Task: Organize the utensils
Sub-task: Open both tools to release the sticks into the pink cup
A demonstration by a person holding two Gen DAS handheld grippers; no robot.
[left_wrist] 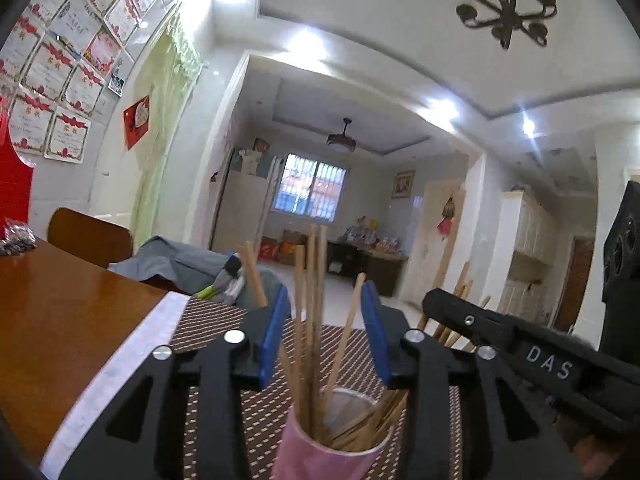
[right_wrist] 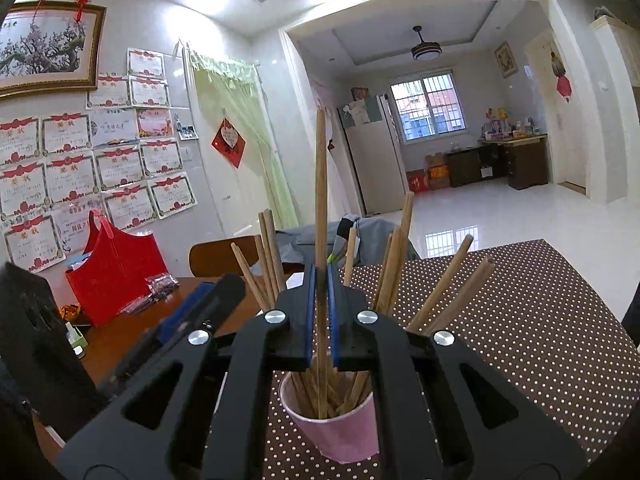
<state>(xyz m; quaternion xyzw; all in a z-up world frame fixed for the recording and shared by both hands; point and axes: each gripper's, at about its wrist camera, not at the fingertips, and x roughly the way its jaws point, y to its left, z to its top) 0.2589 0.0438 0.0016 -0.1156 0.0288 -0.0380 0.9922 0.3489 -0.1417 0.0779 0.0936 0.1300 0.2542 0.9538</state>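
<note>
Right wrist view shows my right gripper (right_wrist: pixel 321 280) clamped on one upright chopstick (right_wrist: pixel 320 184) over the pink cup (right_wrist: pixel 340 428) on the bench (right_wrist: pixel 540 320). My left gripper (left_wrist: pixel 325 334) stands apart around other chopsticks (left_wrist: pixel 310 280), pressing none. I should lower the chopstick straight, then release.

Pink cup's (left_wrist: pixel 320 456) base cut off by frame edge; chopstick (right_wrist: pixel 321 240) tip inside cup hidden.
</note>
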